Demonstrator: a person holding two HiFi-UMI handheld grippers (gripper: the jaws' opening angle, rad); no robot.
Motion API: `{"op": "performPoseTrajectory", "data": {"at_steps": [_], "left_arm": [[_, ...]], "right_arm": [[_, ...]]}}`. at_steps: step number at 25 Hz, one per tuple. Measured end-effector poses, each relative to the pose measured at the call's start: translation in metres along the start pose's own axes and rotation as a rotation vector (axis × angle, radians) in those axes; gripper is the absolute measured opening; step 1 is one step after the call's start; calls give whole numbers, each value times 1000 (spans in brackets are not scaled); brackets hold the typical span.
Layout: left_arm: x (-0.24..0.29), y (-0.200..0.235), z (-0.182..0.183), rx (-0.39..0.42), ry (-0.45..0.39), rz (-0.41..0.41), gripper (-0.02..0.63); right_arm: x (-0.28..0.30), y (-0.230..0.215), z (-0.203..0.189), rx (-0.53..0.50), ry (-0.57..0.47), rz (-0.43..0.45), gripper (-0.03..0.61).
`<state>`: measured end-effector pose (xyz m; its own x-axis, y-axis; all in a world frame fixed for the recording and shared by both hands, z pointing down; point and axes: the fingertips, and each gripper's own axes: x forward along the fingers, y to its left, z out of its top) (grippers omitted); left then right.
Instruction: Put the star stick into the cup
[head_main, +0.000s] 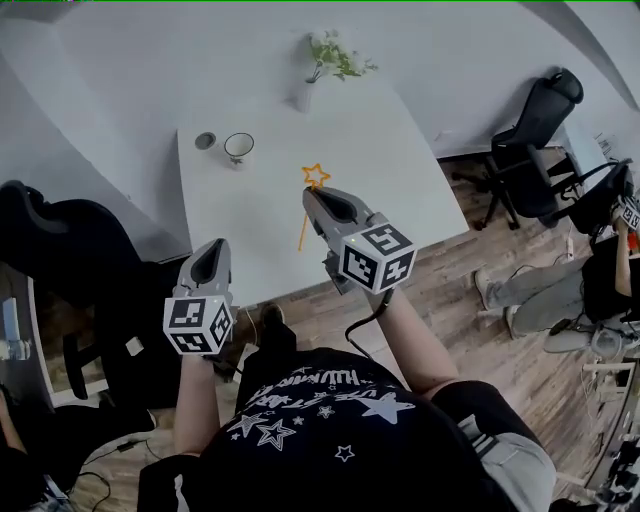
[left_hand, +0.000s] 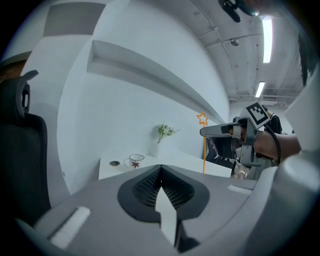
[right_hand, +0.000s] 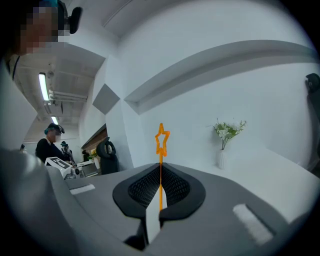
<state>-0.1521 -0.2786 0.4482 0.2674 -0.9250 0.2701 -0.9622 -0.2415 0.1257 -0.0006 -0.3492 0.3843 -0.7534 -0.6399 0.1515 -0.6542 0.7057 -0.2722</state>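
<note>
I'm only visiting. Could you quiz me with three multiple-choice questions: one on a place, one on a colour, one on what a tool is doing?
1. Where on the table does the cup stand?
A. near its far left corner
B. at its near edge
C. in its middle

2. What colour is the star stick?
A. blue
B. orange
C. green

3. How is the right tool?
A. open and empty
B. shut on the cup
C. shut on the star stick

Answers: 1 A, the head view shows it there; 2 B, orange in every view; 3 C, the star stick stands pinched between its jaws.
</note>
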Motion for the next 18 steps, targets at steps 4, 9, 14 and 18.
{"op": "performPoseTrajectory", "data": {"at_steps": [4,9,14,18], "left_arm": [[26,21,25,23,-14,-17,3],[56,52,55,37,-31,-28,3],[76,80,71,44,-42,-23,3],[95,101,78,43,-43,-25,3]], "right_arm": [[36,-12,26,-13,-27,-9,20],[86,-30,61,-2,-76,-21,20],[128,-34,85,-24,-102,-10,20],[161,-40,95,-38,-114,-15,20]]}}
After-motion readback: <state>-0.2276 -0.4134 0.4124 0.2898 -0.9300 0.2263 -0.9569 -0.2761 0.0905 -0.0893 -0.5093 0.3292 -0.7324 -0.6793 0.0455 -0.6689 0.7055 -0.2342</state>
